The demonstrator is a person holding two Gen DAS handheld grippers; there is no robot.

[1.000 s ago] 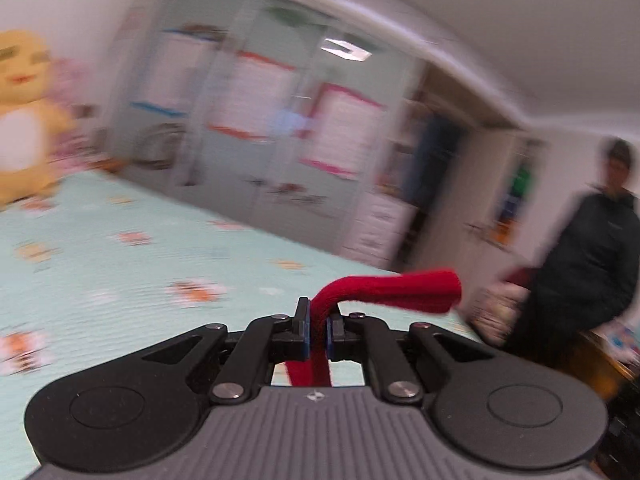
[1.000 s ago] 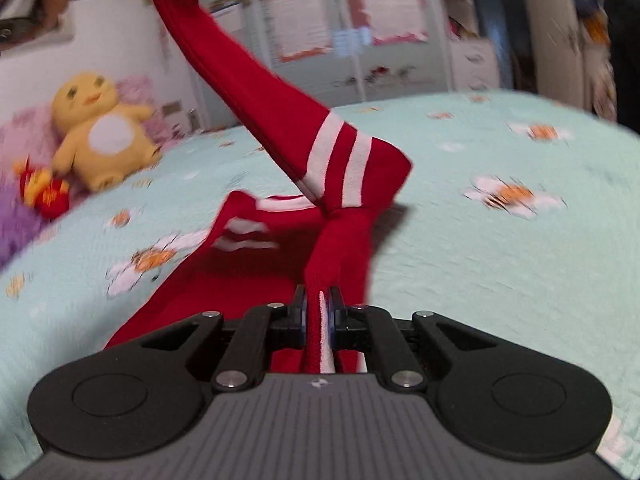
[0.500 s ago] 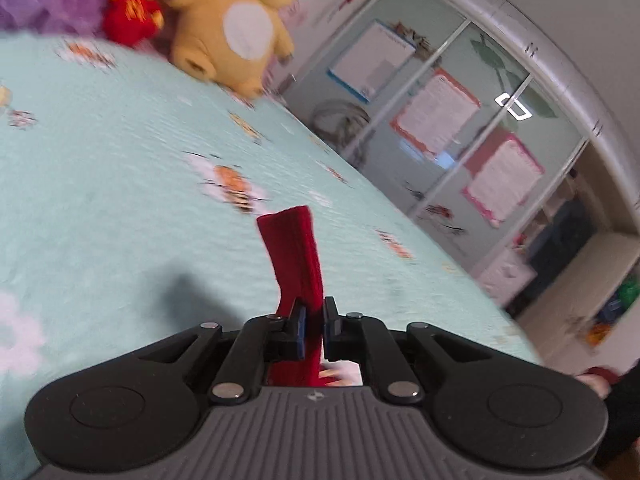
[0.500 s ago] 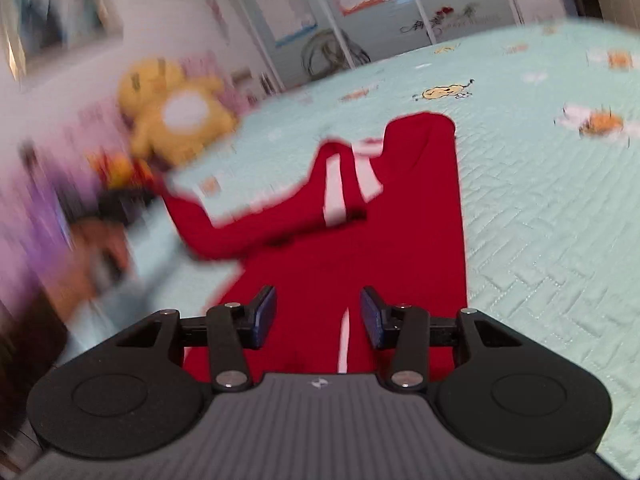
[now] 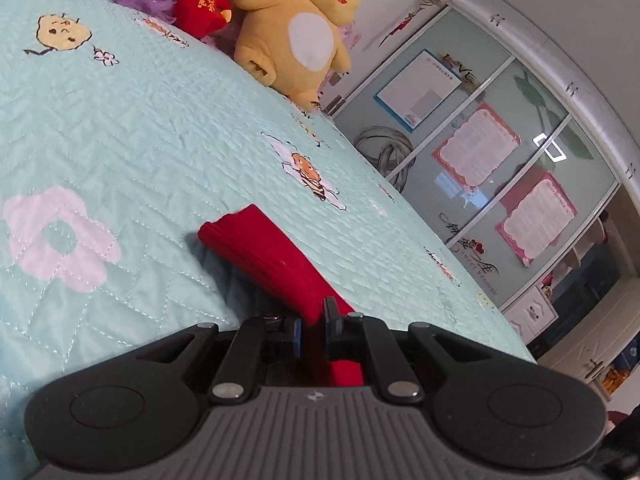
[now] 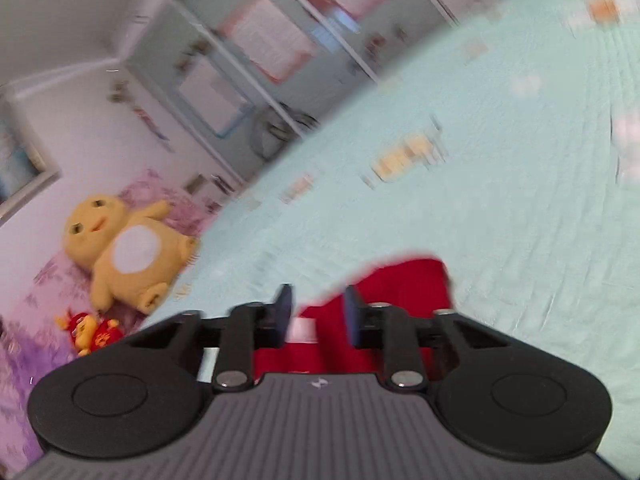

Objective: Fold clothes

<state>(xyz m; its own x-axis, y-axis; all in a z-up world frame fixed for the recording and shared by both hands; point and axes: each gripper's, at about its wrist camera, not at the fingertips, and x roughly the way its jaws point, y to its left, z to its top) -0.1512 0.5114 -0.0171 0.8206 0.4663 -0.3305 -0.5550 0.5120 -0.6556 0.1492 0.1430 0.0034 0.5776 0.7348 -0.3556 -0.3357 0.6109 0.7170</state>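
A pale green quilted bedspread (image 5: 132,132) fills both views. A strip of the red garment (image 5: 264,256) runs along its long axis from between the fingers of the left gripper (image 5: 313,330) away to the far left, ending in a ribbed cuff that lies flat on the quilt. The left gripper's two fingers are pressed close on this strip, gripping it, so the cloth lies straight ahead of this tool and the left hand is the nearer one to it.

In the right view, which is blurred, the right gripper (image 6: 318,314) stands with its fingers spread wide and holding nothing. More of the red garment lies just beyond and below those fingers, slightly to the right; it probably rests on the bed. A yellow plush toy (image 5: 298,36) sits at the far edge.
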